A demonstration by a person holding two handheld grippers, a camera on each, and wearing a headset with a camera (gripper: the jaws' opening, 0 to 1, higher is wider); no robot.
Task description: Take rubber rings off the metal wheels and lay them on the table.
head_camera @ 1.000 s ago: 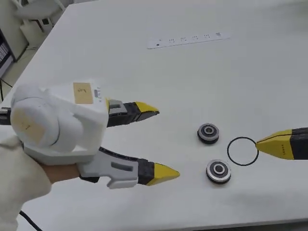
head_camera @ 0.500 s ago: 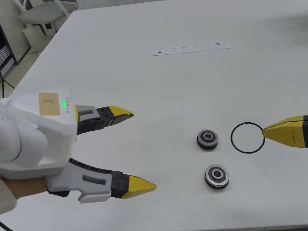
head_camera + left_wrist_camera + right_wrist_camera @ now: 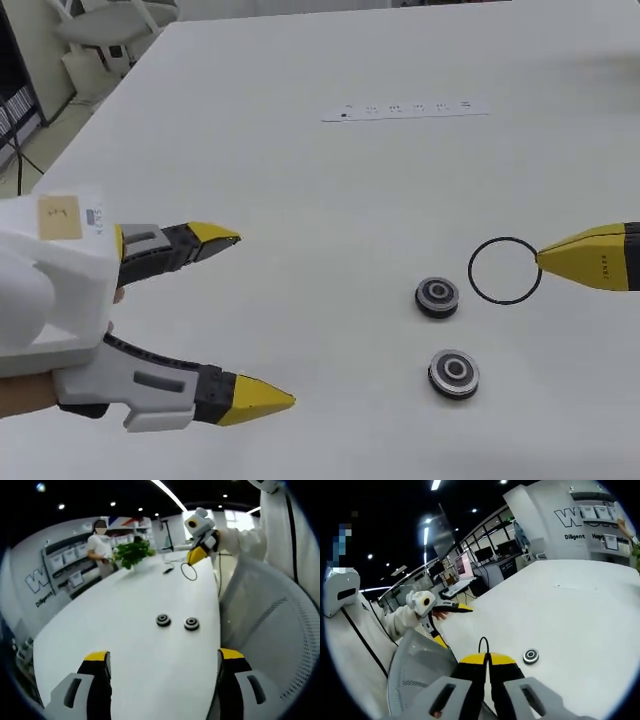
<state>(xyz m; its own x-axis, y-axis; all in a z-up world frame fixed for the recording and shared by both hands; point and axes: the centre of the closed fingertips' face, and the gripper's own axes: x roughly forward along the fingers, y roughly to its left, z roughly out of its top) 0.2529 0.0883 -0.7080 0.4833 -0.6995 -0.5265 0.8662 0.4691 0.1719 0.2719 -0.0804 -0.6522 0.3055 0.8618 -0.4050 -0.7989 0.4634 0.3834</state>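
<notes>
Two small metal wheels with dark rims lie on the white table, one farther away and one nearer. The same pair sits in the left gripper view. My right gripper comes in from the right, shut on a thin black rubber ring that hangs just beyond the far wheel. In the right gripper view the ring sticks up from the closed tips, with one wheel beside them. My left gripper stands open, well left of the wheels, holding nothing.
A white power strip lies far back on the table. A chair stands past the far left corner. The front edge of the table runs close below the near wheel. A person stands by a potted plant.
The right gripper has carried the ring from beside the near wheel to a spot beyond the far wheel. The left gripper has drawn back to the left, still open.
</notes>
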